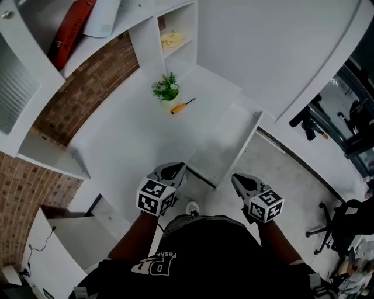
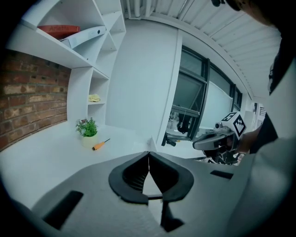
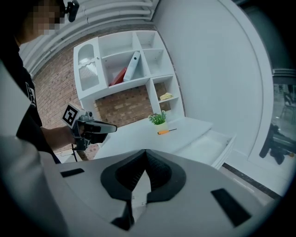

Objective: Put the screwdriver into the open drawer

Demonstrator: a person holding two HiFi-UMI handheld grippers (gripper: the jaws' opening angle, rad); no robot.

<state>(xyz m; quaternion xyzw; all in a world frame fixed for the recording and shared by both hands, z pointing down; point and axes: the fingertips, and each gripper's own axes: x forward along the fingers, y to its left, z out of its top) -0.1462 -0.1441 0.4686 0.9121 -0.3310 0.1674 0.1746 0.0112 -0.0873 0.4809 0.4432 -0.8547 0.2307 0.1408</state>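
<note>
The screwdriver (image 1: 182,106), with an orange handle and a dark shaft, lies on the white desk (image 1: 134,146) beside a small potted plant (image 1: 166,89). It also shows in the left gripper view (image 2: 100,145) and the right gripper view (image 3: 165,131). The open drawer (image 1: 225,140) juts out from the desk's right side, and nothing shows inside it. My left gripper (image 1: 175,170) hangs over the desk's near edge, well short of the screwdriver, its jaws shut and empty. My right gripper (image 1: 238,181) is off the drawer's near corner over the floor, jaws together and empty.
White shelves (image 1: 35,35) over a brick wall hold a red book (image 1: 71,29) and a white folder (image 1: 102,17). A yellow object (image 1: 170,40) sits in a cubby behind the plant. A black office chair (image 1: 342,225) stands at the right on the grey floor.
</note>
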